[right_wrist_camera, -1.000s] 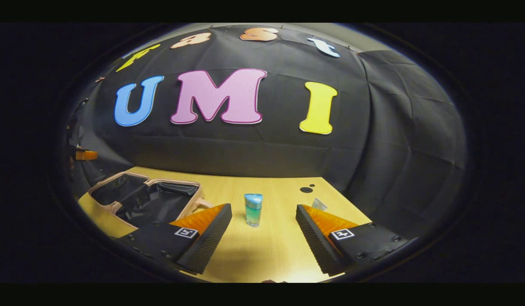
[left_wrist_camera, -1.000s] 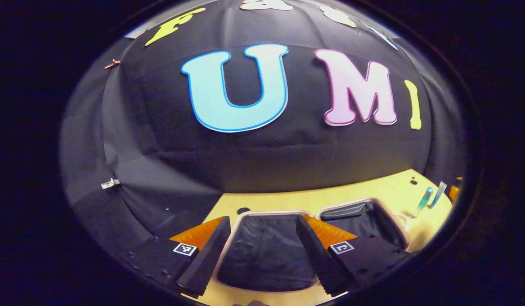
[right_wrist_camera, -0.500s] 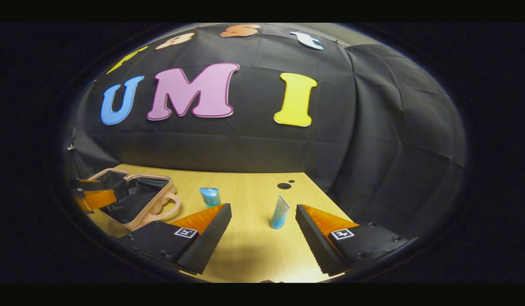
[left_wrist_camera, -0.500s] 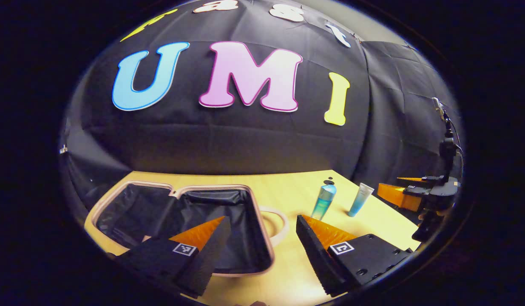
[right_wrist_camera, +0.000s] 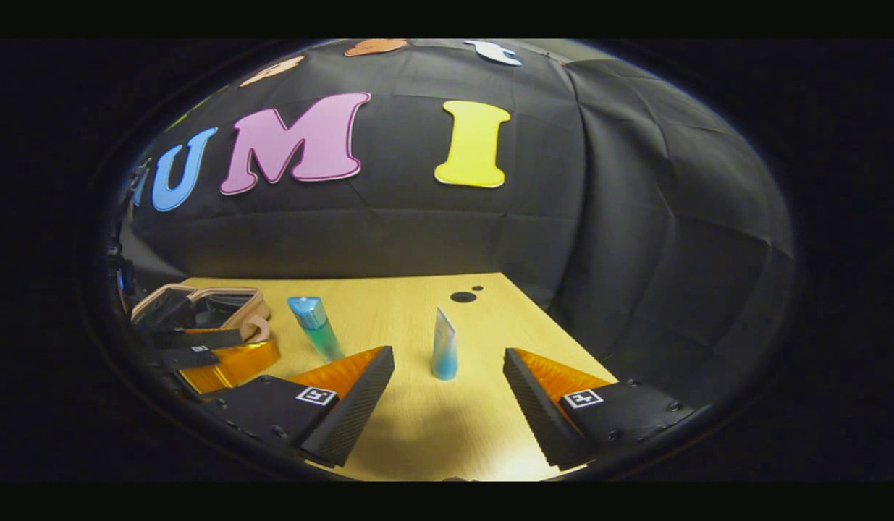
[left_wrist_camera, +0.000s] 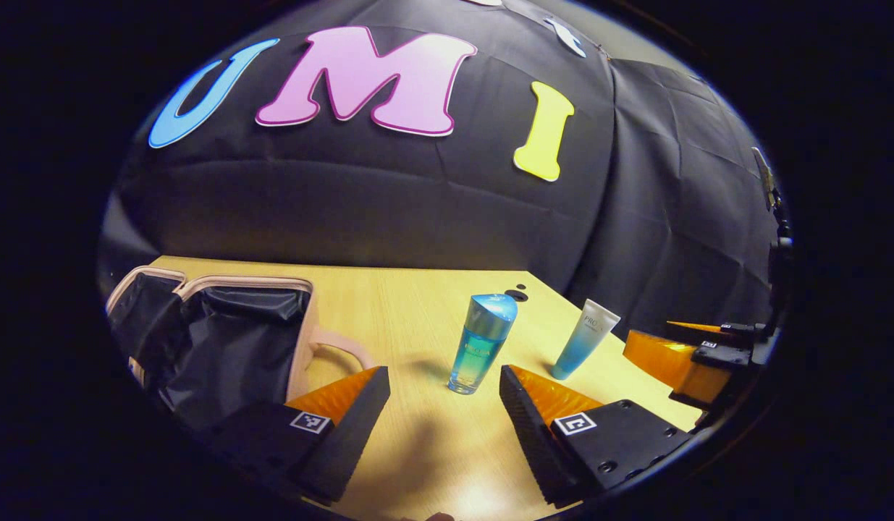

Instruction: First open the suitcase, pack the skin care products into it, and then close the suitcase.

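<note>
The suitcase point(left_wrist_camera: 229, 340) lies open on the wooden table point(left_wrist_camera: 418, 304), both dark-lined halves exposed, at the left side of the work area. Neither skin care product is packed yet.

Left gripper point(left_wrist_camera: 444, 405): fingers spread wide, holding nothing. The blue bottle point(left_wrist_camera: 481, 341) stands upright directly ahead, on the line between the fingers, just beyond their tips. Its long axis is vertical.

Right gripper point(right_wrist_camera: 449, 391): fingers spread wide, holding nothing. The white-and-blue tube point(right_wrist_camera: 444, 353) stands upright on its cap, centred ahead between the fingers. Its long axis is also vertical.

Judgement: each gripper is aligned with its own product; a straight forward advance should bring each item between the open fingers.

Clearance: bottle and tube stand apart. The tube stands nearer the table's right edge. Bare tabletop separates the bottle from the suitcase handle point(left_wrist_camera: 338, 354), leaving room for a leftward transfer.
</note>
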The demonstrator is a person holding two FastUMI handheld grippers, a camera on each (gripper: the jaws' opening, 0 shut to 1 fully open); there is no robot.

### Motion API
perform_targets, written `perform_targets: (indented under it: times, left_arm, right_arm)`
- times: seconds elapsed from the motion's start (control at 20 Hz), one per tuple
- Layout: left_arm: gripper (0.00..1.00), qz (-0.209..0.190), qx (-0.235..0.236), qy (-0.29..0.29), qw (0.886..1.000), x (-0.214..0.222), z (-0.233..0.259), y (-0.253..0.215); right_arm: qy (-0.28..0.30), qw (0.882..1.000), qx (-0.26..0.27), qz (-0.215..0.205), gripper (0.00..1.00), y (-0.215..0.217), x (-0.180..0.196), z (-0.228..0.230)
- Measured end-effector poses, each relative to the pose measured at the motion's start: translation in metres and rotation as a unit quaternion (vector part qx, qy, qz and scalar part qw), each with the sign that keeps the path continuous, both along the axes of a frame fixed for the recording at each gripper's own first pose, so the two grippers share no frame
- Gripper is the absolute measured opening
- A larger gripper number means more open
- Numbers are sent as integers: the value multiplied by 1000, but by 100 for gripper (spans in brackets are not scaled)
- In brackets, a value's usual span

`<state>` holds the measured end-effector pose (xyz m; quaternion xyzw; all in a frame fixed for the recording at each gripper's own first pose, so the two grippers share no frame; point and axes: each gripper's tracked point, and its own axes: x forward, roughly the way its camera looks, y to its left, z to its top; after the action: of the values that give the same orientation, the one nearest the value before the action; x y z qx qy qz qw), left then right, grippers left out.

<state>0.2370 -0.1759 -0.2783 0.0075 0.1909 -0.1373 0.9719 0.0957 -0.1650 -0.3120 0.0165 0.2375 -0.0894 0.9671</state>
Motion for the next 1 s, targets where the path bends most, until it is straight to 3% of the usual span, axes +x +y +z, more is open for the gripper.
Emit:
perform_targets:
  times: [0.3, 0.7, 0.9, 1.0]
  left_arm:
    - [96, -22, 28, 26, 999, 51, -49, -24]
    - [92, -49, 46, 18, 998, 95, -58, -48]
    - [57, -35, 52, 26, 998, 95, -59, -44]
    - [55, -26, 47, 28, 998, 94, -60, -40]
  right_arm:
    - [61, 997, 55, -12, 97, 7, 13, -56]
    - [65, 994, 53, -63, 96, -10, 54, -88]
    - [76, 992, 62, -84, 96, -13, 63, -104]
    - [71, 992, 56, -85, 96, -13, 69, -105]
